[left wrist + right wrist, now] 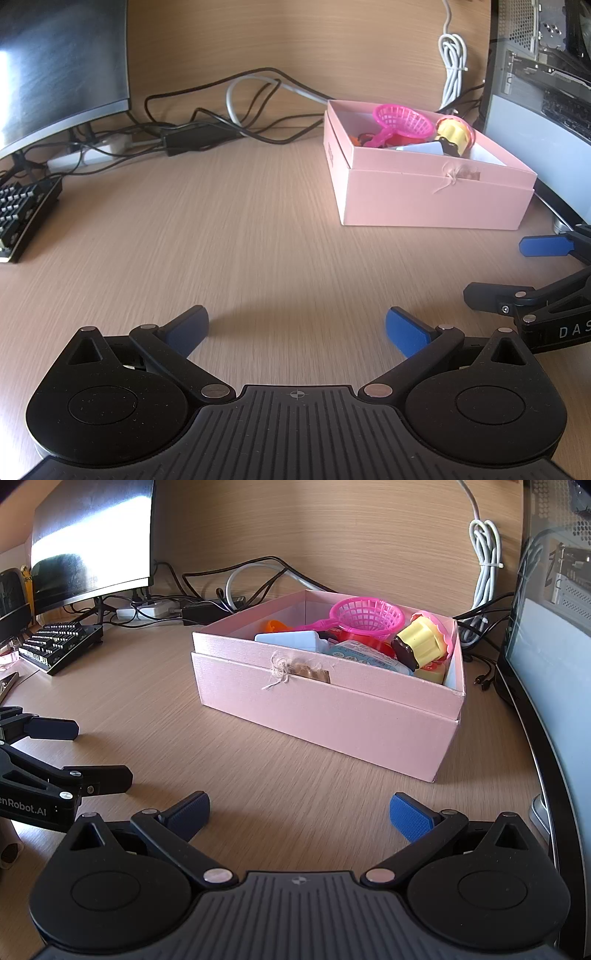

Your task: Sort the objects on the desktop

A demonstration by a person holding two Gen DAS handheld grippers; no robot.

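wooden desk (258,221) bears one pink box (332,709) of toys; two tongs, left (297,328) and right (299,812), gape wide, empty.

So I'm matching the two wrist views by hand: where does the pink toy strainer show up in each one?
Left wrist view: the pink strainer sits upper right, inside the pink box, left of the yellow cupcake toy.
Right wrist view: it is upper centre-right, atop the box's contents.
Shared landmark: the frayed string knot on the box's front wall.
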